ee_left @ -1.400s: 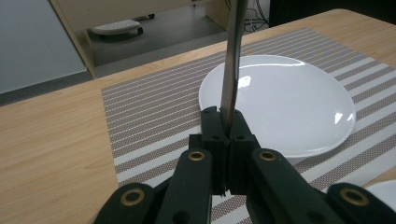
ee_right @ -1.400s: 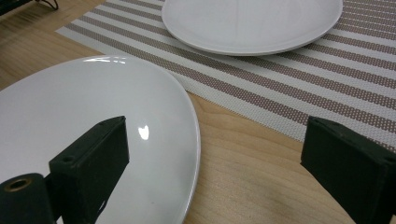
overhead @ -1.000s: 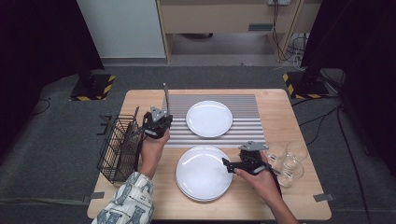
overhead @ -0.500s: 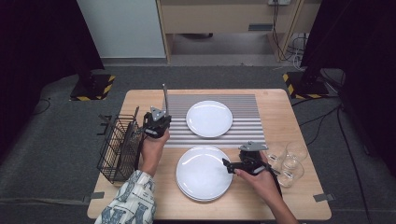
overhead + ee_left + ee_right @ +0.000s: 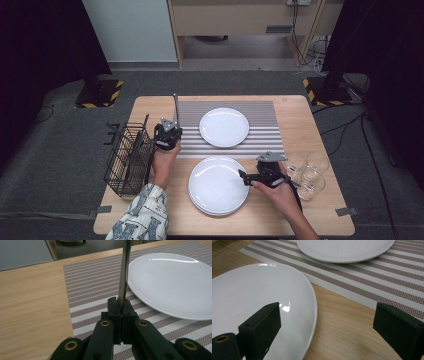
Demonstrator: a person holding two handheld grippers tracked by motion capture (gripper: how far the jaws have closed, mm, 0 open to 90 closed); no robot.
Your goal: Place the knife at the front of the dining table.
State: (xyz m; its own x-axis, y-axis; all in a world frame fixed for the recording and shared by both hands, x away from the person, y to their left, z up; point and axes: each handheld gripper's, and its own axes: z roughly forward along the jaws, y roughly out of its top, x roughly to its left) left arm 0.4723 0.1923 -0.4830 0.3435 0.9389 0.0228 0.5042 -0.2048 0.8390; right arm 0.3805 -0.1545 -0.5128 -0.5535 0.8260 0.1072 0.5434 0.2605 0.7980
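Observation:
My left gripper (image 5: 174, 125) (image 5: 119, 303) is shut on a thin flat metal piece of cutlery (image 5: 175, 107) (image 5: 124, 275), which points away over the striped placemat (image 5: 265, 135) (image 5: 95, 277). It hovers at the mat's left edge, just left of the far white plate (image 5: 224, 127) (image 5: 172, 282). My right gripper (image 5: 243, 176) (image 5: 329, 312) is open with nothing between its jaws. It straddles the right rim of the near white plate (image 5: 217, 185) (image 5: 257, 295), one jaw over the plate and the other over bare wood.
A black wire basket (image 5: 127, 160) stands at the table's left edge. Three clear glasses (image 5: 305, 170) sit at the right, behind my right hand. The far plate (image 5: 344, 248) lies on the placemat (image 5: 387, 272). The near plate looks stacked on another.
My left gripper has sunk slightly with the cutlery still clamped in it. The right gripper has stayed where it was.

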